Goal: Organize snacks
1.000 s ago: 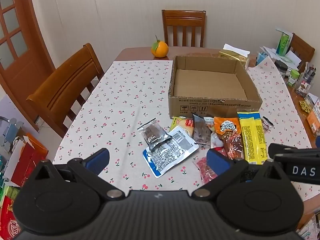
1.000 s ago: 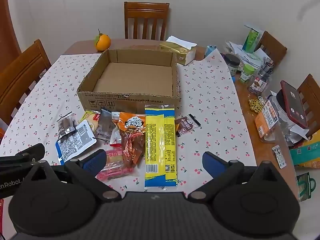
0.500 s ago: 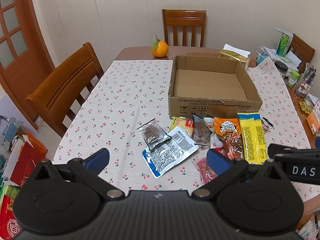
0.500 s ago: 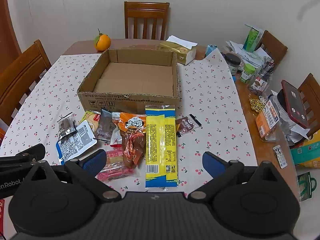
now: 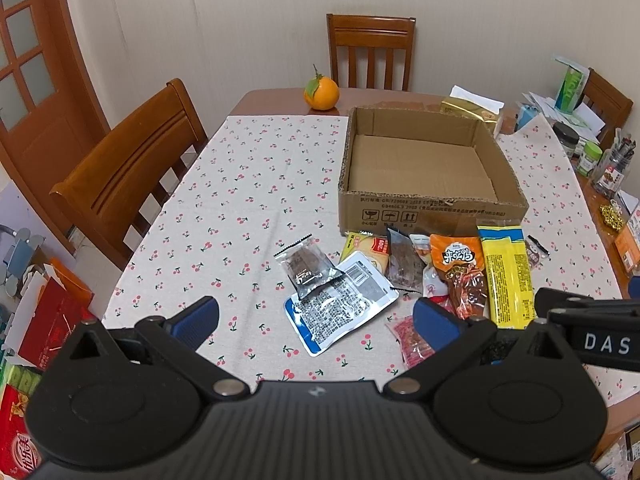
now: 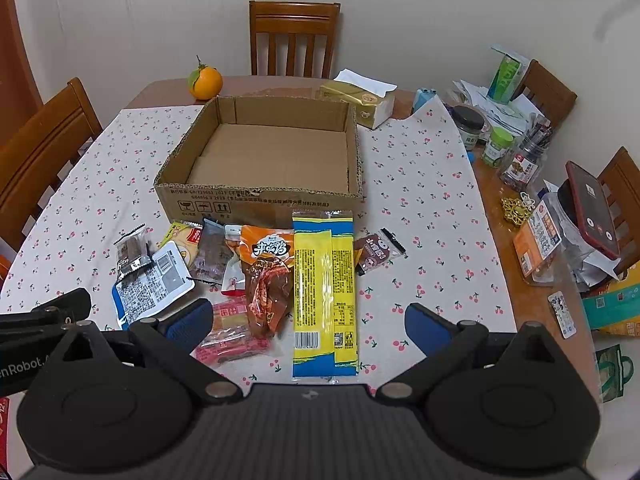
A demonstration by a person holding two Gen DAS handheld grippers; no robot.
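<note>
Between right tool (image 6: 308, 322) tips, yellow packet (image 6: 323, 288).

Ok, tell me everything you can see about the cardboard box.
The cardboard box is a shallow, open-topped brown corrugated tray with roughly cut edges, black print and handling symbols on its near wall. It sits upright on the cherry-print tablecloth, empty inside. The snack packets lie along its near wall; some look to touch it.

One box (image 6: 260, 200), one orange (image 6: 205, 83), four chairs (image 6: 295, 36).

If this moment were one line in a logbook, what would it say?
stage: before first pick | left gripper: open, empty | right gripper: open, empty | cardboard box: empty | snack packets: on tablecloth
</note>
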